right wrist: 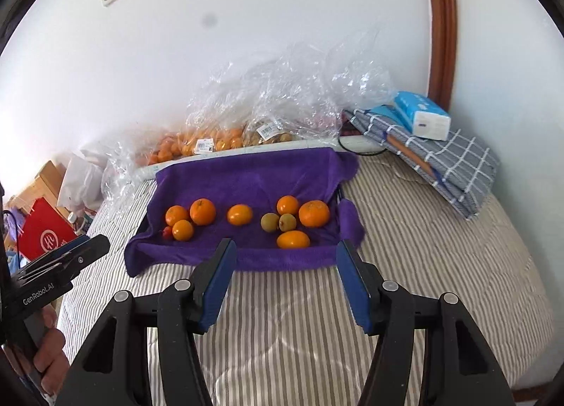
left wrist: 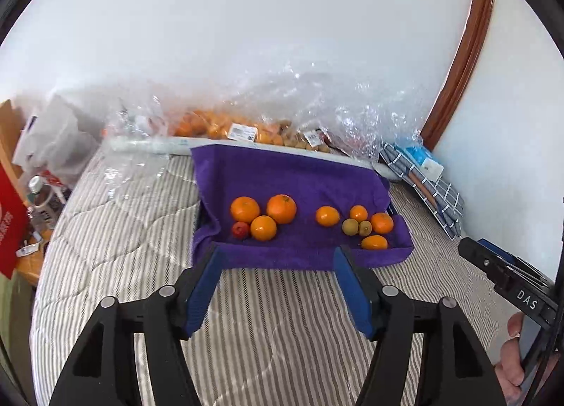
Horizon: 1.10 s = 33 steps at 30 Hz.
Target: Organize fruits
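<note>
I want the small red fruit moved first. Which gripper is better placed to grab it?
Left. The small red fruit lies at the towel's left end, just ahead of the open left gripper. The right gripper, also open, faces the right-hand cluster.

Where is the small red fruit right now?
The small red fruit lies on the purple towel, at the left cluster's near-left edge, touching an orange; both views show it.

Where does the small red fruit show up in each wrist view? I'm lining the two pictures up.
Left wrist: small red fruit left of centre, against the left orange cluster.
Right wrist: small red fruit further left, at the same cluster's lower left.
Shared landmark: purple towel under all the fruit.
</note>
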Motion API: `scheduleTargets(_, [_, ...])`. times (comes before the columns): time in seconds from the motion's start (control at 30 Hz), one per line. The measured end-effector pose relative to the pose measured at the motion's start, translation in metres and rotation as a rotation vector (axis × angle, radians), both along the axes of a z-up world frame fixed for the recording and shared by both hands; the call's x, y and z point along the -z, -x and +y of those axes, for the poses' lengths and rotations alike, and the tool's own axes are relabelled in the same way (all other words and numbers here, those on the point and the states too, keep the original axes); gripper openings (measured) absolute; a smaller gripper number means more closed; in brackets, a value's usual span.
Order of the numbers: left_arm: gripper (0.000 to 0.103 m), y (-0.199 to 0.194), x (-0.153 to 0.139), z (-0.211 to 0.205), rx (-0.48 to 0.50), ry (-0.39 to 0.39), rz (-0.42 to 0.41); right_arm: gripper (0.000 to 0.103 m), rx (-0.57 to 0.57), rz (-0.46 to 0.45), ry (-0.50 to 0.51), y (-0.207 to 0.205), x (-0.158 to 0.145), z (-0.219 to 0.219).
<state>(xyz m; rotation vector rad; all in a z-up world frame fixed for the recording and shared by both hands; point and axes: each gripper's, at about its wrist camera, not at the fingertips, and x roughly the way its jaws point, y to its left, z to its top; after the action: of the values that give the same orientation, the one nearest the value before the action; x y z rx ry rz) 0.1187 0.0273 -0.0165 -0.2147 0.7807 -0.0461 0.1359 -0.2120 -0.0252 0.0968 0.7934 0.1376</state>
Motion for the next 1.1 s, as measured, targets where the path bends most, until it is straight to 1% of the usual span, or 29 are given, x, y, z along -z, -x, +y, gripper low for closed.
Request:
scheduleTargets(0.03, [0.07,0.007,-0.003,0.0,-0.001,-0.003,-0.007,0.059,0.003,-0.009,0.013,0.009,-0.005,0.001])
scheduleTargets(0.1, [0.073,0.022,-0.009,0.0,-0.012,-0.022,-0.021,0.06,0.023,-0.027,0.039,0.022,-0.013,0.001])
scheduleTargets(0.13, [0.076,0.028,-0.012,0.0,-0.02,-0.031,-0.027,0.066,0.036,-0.039,0.053,0.029,-0.017,0.002])
scheduleTargets(0.17, [0.08,0.034,-0.014,-0.001,-0.027,-0.041,-0.033,0.076,0.037,-0.05,0.06,0.036,-0.02,0.002])
scheduleTargets(0.23, [0.083,0.046,-0.017,-0.002,-0.035,-0.057,-0.043,0.087,0.028,-0.079,0.072,0.051,-0.027,0.003])
scheduleTargets(0.27, [0.085,0.051,-0.019,-0.002,-0.041,-0.064,-0.049,0.091,0.026,-0.091,0.082,0.056,-0.03,0.005])
scheduleTargets(0.37, [0.086,0.062,-0.02,-0.003,-0.051,-0.068,-0.051,0.096,0.023,-0.112,0.112,0.072,-0.035,0.009])
scheduleTargets(0.53, [0.086,0.073,-0.024,-0.005,-0.058,-0.082,-0.063,0.097,0.025,-0.105,0.109,0.086,-0.036,0.011])
scheduleTargets(0.67, [0.086,0.078,-0.025,-0.004,-0.06,-0.076,-0.07,0.097,0.03,-0.103,0.096,0.093,-0.036,0.009])
scheduleTargets(0.9, [0.086,0.081,-0.023,-0.003,-0.067,-0.094,-0.074,0.097,0.045,-0.116,0.094,0.099,-0.039,0.008])
scheduleTargets(1.1, [0.086,0.081,-0.023,-0.002,-0.07,-0.097,-0.074,0.097,0.042,-0.108,0.083,0.102,-0.039,0.009])
